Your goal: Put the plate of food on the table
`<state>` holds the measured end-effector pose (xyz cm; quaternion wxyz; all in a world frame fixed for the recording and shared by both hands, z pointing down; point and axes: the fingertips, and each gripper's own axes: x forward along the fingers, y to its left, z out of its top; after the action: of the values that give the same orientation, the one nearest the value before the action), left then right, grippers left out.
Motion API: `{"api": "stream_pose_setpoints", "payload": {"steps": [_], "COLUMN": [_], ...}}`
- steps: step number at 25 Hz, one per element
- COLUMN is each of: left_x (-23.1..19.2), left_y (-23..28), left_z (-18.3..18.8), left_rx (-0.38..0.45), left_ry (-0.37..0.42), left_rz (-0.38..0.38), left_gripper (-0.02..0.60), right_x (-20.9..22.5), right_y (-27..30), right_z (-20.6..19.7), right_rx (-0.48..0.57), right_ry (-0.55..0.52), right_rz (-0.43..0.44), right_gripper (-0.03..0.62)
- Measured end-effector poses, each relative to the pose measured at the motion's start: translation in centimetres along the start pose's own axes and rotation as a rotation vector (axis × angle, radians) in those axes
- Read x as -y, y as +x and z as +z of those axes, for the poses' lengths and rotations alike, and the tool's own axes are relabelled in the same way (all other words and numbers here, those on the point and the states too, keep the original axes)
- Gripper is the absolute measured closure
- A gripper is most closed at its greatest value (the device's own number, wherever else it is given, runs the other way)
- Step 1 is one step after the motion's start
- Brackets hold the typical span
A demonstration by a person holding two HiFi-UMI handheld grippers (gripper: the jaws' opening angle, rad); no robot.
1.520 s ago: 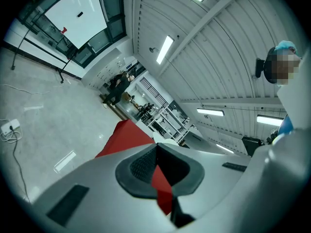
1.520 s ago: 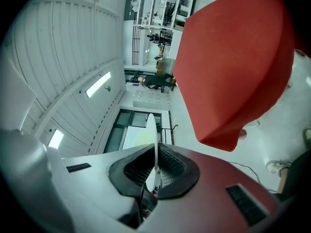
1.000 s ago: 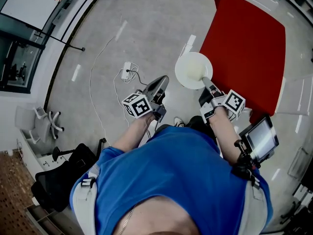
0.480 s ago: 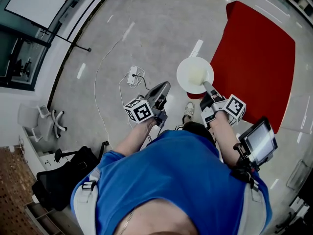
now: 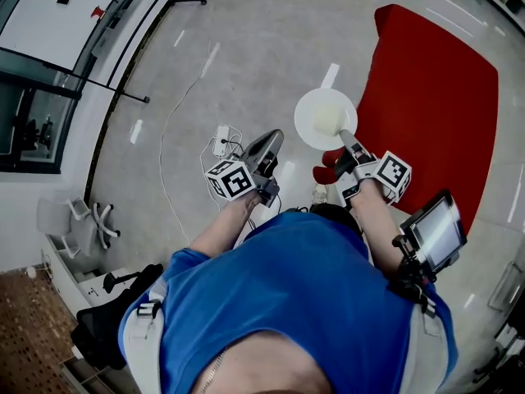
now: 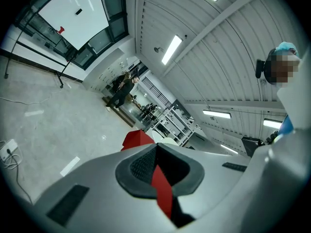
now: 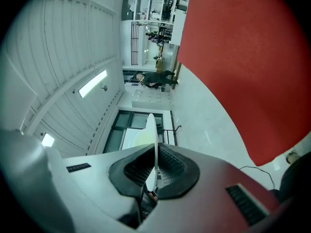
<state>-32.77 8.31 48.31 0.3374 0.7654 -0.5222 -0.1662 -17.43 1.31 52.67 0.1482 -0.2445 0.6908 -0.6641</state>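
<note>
While just left of red bench [image 5: 435, 80], white plate of food [image 5: 326, 117] clamped at rim in right gripper [image 5: 345, 138]; left gripper [image 5: 269, 144] tips together, empty.

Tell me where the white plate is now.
In the head view, the plate is right of centre, its rim held by the right gripper, over the floor beside the red table.

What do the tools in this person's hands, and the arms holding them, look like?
The left hand-held gripper and right hand-held gripper are pale grey. Each has two tapering jaws lined with dark ribbed pads and a white cube printed with black square markers. The person wears a blue short-sleeved shirt; a small screen is strapped to the right forearm.
</note>
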Motion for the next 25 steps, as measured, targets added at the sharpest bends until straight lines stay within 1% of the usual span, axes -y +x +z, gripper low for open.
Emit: {"api": "stream_pose_setpoints", "payload": {"steps": [4, 8, 13, 15, 17, 20, 25], "left_x": [-0.2, -1.0, -0.9, -2.2, -3.5, -4.3, -8.9], "left_y": [0.9, 4.7, 6.5, 8.7, 11.2, 13.6, 19.4], "left_z": [0.6, 1.9, 3.0, 4.0, 4.8, 5.3, 7.1], "left_rx": [-0.018, -0.051, -0.091, -0.109, -0.133, -0.181, -0.270], "left_ry": [-0.001, -0.001, 0.002, -0.002, -0.007, -0.013, -0.006], "left_rz": [-0.015, -0.025, -0.065, -0.084, -0.110, -0.168, -0.255], "left_gripper": [0.574, 0.574, 0.574, 0.574, 0.574, 0.574, 0.574], "right_x": [0.0, 0.2, -0.3, 0.1, 0.5, 0.7, 3.4], "right_y": [0.2, 2.1, 2.2, 3.9, 5.3, 5.7, 9.9], "right_z": [0.4, 3.8, 5.0, 6.6, 8.3, 9.7, 12.6], "right_rx": [0.026, 0.061, 0.113, 0.137, 0.171, 0.251, 0.377], "right_ry": [0.010, 0.027, 0.031, 0.032, 0.037, 0.042, 0.073], "right_rz": [-0.006, -0.009, -0.024, -0.032, -0.037, -0.046, -0.076], "right_gripper": [0.582, 0.582, 0.582, 0.582, 0.582, 0.582, 0.582]}}
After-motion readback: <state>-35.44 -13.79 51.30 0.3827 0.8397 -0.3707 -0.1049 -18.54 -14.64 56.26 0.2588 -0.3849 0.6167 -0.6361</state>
